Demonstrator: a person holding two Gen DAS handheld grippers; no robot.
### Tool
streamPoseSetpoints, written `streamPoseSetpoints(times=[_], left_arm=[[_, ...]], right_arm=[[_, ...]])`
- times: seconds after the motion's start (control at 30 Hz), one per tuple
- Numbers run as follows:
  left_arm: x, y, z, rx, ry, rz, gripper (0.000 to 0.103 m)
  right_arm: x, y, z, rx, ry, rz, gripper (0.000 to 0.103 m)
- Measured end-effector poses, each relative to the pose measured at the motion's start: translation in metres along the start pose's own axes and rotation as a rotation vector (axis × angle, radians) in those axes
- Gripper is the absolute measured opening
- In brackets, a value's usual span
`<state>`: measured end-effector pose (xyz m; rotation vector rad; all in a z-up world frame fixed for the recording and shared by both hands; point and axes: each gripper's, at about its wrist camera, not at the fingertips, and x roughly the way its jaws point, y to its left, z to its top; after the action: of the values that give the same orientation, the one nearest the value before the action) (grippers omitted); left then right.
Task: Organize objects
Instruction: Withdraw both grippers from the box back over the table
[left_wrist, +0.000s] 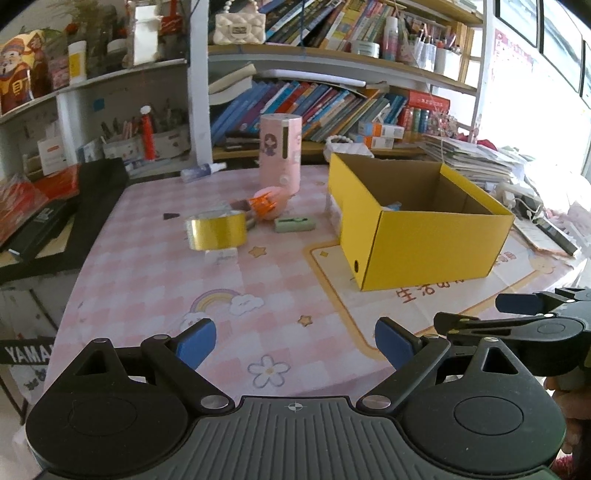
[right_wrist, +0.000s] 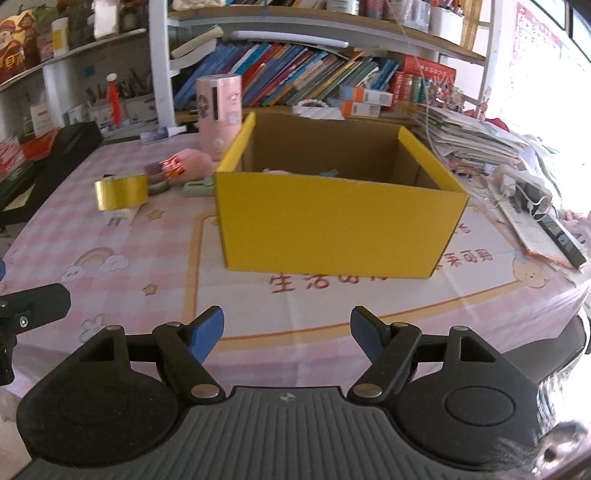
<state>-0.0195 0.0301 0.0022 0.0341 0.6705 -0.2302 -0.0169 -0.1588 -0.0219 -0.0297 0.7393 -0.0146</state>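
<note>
Left gripper (left_wrist: 295, 345) spread wide, right gripper (right_wrist: 287, 334) spread too — 2 empty tools, touching nothing.

On the table: one yellow box (right_wrist: 340, 225), one gold tape roll (left_wrist: 217, 232), one pink cylinder (left_wrist: 280, 153), one green case (left_wrist: 294, 224).

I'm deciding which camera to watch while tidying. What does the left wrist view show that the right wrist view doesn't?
Only the left wrist view shows the cream quilted handbag on the upper shelf and the yellow box's side wall with its round hole. Only the right wrist view looks into the box over its broad front wall. Both share the gold tape roll, the pink cylinder, the checked tablecloth, and open, empty jaws on the left gripper and right gripper.
</note>
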Motion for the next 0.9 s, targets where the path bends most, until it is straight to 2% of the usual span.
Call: streamPoseSetpoints(times=[0.37,0.9], left_arm=[[-0.015,0.015,-0.01,-0.015,-0.012,0.02,0.095],[-0.029,0.046,-0.014,-0.048,-0.038,0.058,0.095]], right_arm=[[-0.009,0.025,-0.009,-0.032,-0.003,0.03,0.076],[-0.014,0.061,-0.006,-0.081,-0.021,0.072,0.076]])
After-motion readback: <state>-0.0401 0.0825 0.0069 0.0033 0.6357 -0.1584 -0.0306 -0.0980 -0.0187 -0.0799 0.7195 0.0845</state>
